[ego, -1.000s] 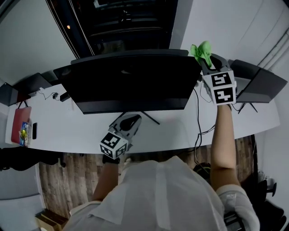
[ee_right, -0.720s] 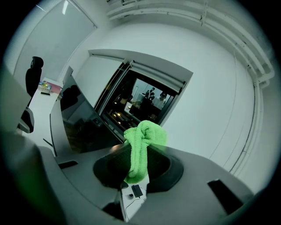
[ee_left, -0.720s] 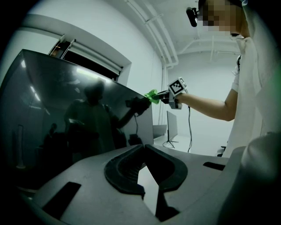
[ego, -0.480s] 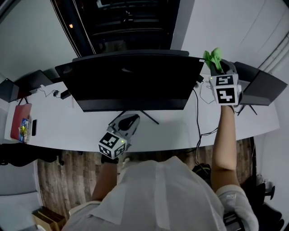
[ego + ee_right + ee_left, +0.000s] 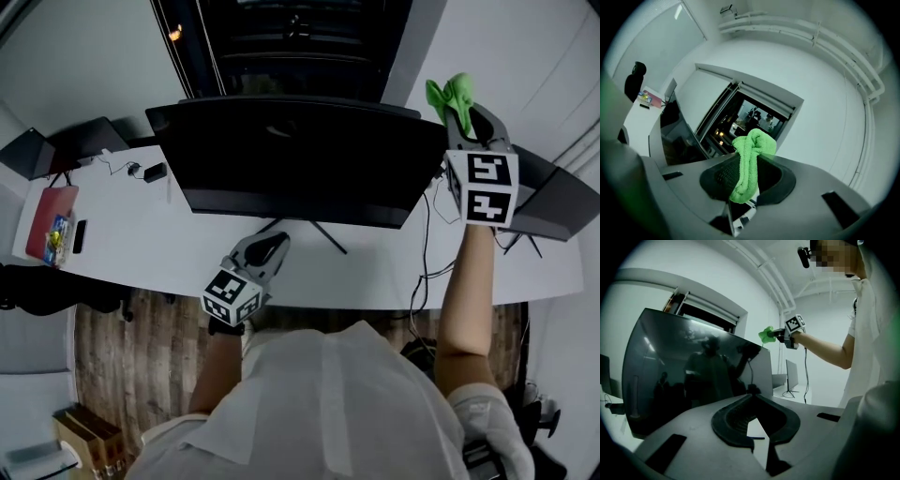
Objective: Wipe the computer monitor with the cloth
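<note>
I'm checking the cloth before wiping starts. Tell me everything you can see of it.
The cloth is bright green, soft and looped like microfibre, bunched into a folded wad. The fingers of the right gripper pinch its lower part; the rest sticks out beyond them. It is held up by the monitor's upper right corner, apparently not touching.

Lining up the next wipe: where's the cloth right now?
The cloth is clamped in the right gripper, just off the monitor's top right corner in the head view.

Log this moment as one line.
right gripper: shut on green cloth, near upper right corner of black monitor | left gripper: shut, empty
</note>
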The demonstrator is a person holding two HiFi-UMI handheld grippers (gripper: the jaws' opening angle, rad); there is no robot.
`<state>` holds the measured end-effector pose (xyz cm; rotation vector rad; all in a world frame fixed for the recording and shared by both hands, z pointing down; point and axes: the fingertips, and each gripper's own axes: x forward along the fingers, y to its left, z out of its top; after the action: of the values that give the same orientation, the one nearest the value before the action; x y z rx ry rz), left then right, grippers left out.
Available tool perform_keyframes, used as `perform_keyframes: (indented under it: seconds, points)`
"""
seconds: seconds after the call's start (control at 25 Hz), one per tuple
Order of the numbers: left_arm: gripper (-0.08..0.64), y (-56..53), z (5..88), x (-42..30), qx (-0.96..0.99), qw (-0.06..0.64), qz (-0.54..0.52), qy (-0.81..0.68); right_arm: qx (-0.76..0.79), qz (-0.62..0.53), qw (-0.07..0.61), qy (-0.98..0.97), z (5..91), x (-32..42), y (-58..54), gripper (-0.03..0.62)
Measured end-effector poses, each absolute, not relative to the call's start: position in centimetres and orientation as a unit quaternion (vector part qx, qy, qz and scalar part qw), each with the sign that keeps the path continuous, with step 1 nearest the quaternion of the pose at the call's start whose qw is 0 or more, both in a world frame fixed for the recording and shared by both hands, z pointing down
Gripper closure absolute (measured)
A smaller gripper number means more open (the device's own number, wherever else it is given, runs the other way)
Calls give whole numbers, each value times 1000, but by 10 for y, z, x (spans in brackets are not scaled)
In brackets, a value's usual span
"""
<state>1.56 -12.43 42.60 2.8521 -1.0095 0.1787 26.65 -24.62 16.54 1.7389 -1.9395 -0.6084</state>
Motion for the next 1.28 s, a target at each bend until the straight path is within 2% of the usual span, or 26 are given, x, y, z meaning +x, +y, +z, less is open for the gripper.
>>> perform_keyframes:
  seconds: [0.4, 0.8, 1.04, 1.28]
  points:
    - [531, -133, 429, -102, 922, 70, 41, -379, 511, -270, 184, -795, 139, 44, -252, 522]
    - [531, -156, 441, -260, 915, 79, 36, -393, 409, -318, 204, -831, 167, -200, -268, 522]
    - [531, -170, 447, -339, 922, 83, 41, -377, 407, -338, 241, -814, 186, -289, -284, 522]
    - [531, -184, 441, -390, 931, 76, 39, -355, 424, -362, 316, -768, 213, -331, -307, 522]
